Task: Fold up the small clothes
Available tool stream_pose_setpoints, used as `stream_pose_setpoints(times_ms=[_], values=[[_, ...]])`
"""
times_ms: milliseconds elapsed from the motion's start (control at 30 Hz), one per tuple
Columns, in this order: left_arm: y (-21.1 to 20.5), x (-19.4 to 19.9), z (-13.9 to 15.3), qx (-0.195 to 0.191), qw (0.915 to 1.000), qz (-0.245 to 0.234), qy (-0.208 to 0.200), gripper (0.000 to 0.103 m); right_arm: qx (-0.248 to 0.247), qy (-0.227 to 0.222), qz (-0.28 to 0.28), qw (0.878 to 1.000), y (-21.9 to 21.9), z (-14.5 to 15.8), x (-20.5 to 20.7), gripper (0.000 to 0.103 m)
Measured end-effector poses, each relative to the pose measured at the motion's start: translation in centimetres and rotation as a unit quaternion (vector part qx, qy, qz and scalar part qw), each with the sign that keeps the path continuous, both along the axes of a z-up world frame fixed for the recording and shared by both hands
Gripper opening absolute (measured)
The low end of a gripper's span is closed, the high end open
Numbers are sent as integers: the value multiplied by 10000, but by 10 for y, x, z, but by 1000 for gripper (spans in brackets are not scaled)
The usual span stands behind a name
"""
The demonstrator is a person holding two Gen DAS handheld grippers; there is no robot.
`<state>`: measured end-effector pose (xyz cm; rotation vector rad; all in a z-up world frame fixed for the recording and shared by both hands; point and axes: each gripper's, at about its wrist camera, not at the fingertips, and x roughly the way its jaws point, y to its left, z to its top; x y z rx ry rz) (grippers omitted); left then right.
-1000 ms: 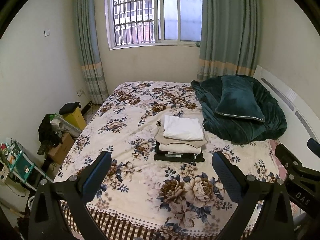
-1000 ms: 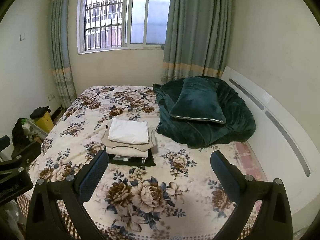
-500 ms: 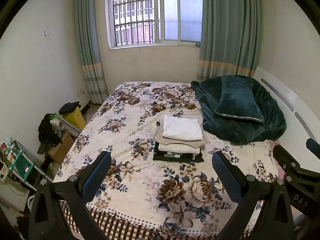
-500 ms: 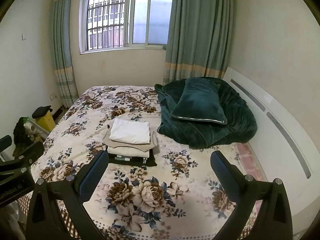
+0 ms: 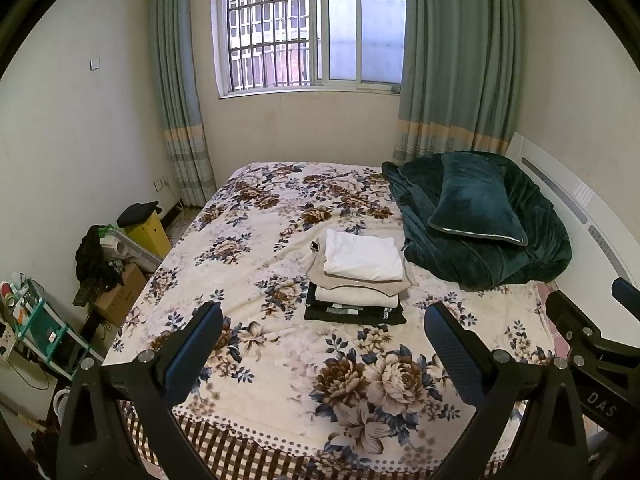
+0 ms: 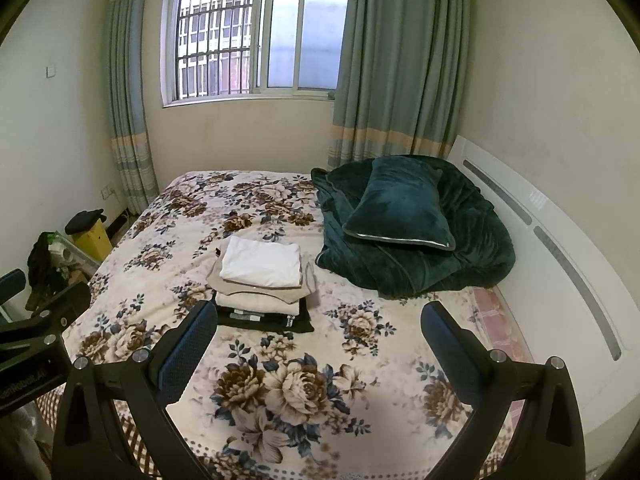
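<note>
A neat stack of folded clothes [image 5: 358, 280] lies mid-bed on the floral blanket [image 5: 280, 344]: white piece on top, beige and cream below, black at the bottom. It also shows in the right wrist view [image 6: 262, 286]. My left gripper [image 5: 322, 332] is open and empty, held above the near part of the bed, short of the stack. My right gripper [image 6: 318, 330] is open and empty, at about the same distance and to the right of the left one. Each gripper's body shows at the edge of the other's view.
A dark green blanket with a pillow [image 5: 478, 220] is heaped against the white headboard [image 5: 576, 200] on the right. Boxes, a yellow bin [image 5: 146, 234] and a shelf [image 5: 36, 328] crowd the floor left of the bed. A window and curtains are behind.
Both views have drifted slightly; the grippers stay open and the stack has not moved.
</note>
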<state>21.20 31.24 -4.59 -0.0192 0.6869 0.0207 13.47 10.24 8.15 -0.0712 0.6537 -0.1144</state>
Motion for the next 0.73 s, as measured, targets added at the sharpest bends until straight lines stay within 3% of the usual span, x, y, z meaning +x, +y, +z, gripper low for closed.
stream_pose_setpoints(times_ms=[733], values=[[-1,-8,5,23,10000,74,-49,103,65,-12,55,10000,0,3,1,103]])
